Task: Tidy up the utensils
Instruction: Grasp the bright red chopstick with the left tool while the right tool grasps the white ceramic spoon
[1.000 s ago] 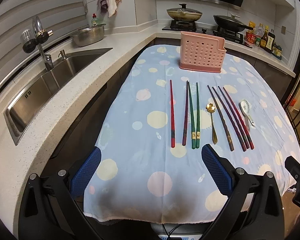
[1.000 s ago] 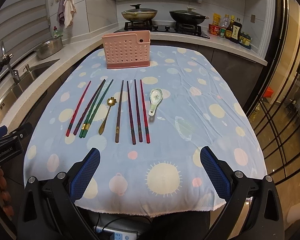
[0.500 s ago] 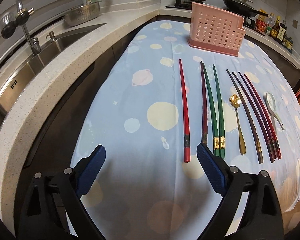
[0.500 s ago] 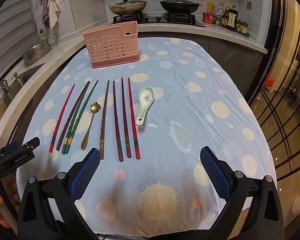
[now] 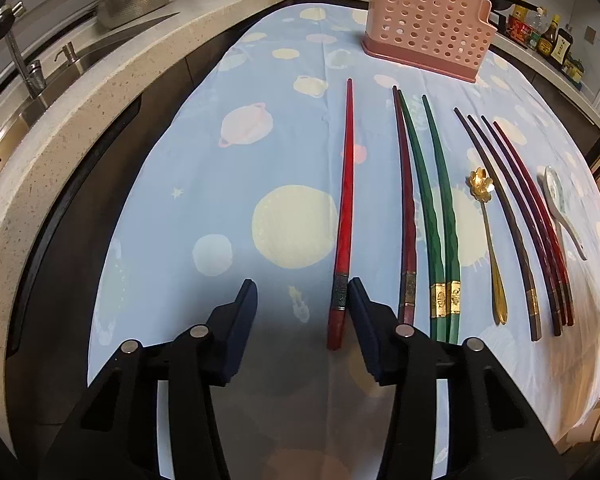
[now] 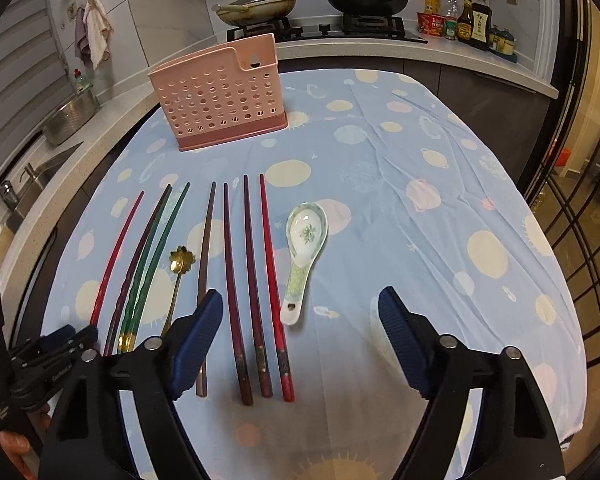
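Utensils are all still lying on the bench (image 6: 420, 152); none is standing in the pink holder (image 6: 220, 96), which is sitting toward twelve o'clock on the spotted cloth, well apart from the row. So the sorting is judged barely begun: every piece is still waiting to be lifted and dropped in.

In the right wrist view the row is running from nine o'clock to three o'clock: a lone red chopstick (image 5: 344, 208), a dark red one (image 5: 406, 208), the green pair (image 5: 436, 216), the gold spoon (image 6: 176, 280), a brown chopstick (image 6: 205, 264), three dark red chopsticks (image 6: 252, 280), and the ceramic spoon (image 6: 304, 248) at the three o'clock end.

The left gripper (image 5: 302, 312) is closing, its jaws roughly half apart and straddling the handle end of the lone red chopstick. That stick is lying just beside the three o'clock pad (image 5: 364, 320); the nine o'clock pad is not yet reaching it, so nothing is clamped.

The right gripper (image 6: 300, 344) is also closing, its jaws still wide apart around the handle ends of the three dark red chopsticks, with the ceramic spoon's handle just ahead. Its pads are not pressing on anything.
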